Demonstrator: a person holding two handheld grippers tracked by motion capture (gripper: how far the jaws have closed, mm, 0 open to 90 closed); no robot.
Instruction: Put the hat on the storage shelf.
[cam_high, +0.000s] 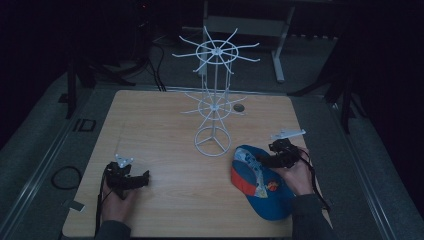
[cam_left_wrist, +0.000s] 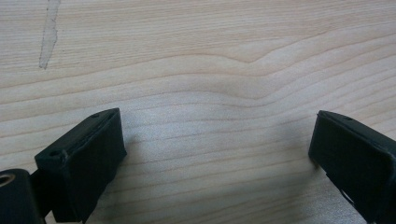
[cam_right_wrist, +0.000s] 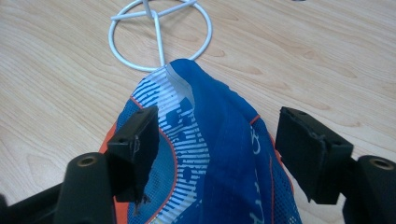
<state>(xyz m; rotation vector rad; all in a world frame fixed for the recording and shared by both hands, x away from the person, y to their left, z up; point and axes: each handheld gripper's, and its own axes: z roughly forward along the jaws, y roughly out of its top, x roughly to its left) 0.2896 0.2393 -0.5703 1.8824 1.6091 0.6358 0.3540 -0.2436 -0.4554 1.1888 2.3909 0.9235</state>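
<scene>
A blue cap (cam_high: 260, 185) with orange trim and a white striped panel lies on the wooden table (cam_high: 165, 125) at the front right. My right gripper (cam_high: 265, 160) reaches over it from the right. In the right gripper view the cap's (cam_right_wrist: 219, 140) raised blue fabric stands between the two wide-spread jaws of the right gripper (cam_right_wrist: 219, 135); the right pad (cam_right_wrist: 303, 144) is clear of the cloth. My left gripper (cam_high: 142, 179) rests at the front left, open, and in the left gripper view the left gripper (cam_left_wrist: 215, 144) has bare wood between its jaws.
A white wire display stand (cam_high: 214, 100) with two tiers of radiating hooks rises at the table's middle back. Its round base ring (cam_right_wrist: 159, 32) lies just beyond the cap. A small round hole (cam_high: 239, 107) sits behind the stand. A cable loop (cam_high: 65, 177) lies on the floor at left.
</scene>
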